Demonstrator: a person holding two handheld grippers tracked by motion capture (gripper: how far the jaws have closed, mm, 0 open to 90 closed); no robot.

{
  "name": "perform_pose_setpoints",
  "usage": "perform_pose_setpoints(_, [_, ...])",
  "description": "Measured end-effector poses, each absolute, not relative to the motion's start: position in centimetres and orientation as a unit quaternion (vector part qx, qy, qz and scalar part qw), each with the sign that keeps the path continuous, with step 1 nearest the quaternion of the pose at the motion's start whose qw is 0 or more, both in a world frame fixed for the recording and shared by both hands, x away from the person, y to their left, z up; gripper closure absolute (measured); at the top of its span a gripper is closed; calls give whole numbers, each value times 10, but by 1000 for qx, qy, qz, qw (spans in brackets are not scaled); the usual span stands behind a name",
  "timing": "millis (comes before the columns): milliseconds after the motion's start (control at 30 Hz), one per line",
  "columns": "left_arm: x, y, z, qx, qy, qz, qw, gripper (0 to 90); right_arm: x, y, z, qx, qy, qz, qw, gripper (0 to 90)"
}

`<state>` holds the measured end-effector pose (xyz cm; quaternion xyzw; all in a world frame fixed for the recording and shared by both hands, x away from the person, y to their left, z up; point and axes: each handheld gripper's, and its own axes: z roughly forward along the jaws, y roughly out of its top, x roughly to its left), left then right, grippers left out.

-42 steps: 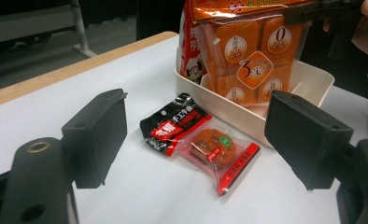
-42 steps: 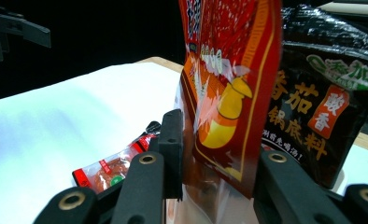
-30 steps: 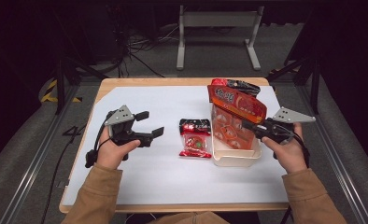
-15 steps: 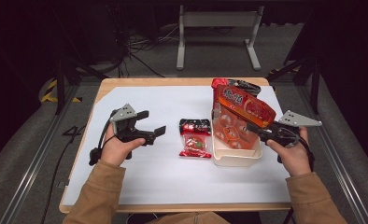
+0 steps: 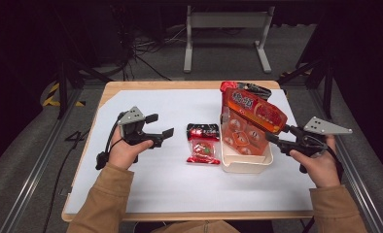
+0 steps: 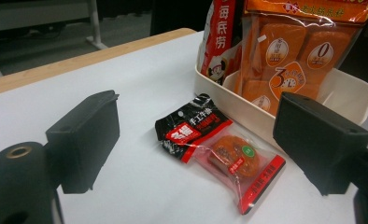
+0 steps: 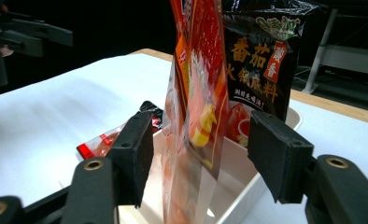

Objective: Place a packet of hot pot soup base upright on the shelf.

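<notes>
Orange snack bag (image 5: 252,122) standing upright in the white bin (image 5: 245,164), leaning beside a dark packet (image 7: 261,60) at the back. Sits right between the right gripper (image 5: 275,138) jaws, which have just been opening (pads clear of the plastic on both sides). Small red sachet (image 5: 202,144) flat on the table left of the bin. Left gripper (image 5: 161,125) spread wide, empty, well apart.
</notes>
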<state>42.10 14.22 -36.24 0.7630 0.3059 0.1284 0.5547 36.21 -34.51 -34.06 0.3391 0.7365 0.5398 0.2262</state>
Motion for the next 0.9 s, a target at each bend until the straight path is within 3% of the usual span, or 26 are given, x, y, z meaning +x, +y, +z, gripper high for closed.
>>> perform_pose_setpoints(733, [445,121,-368,776,284,141,545,222,348,-369,-346,355,764,486,231,356])
perform_pose_setpoints(900, [453,114,-374,789,265,143,536,250,351,-374,-349,360,770,476,224,394])
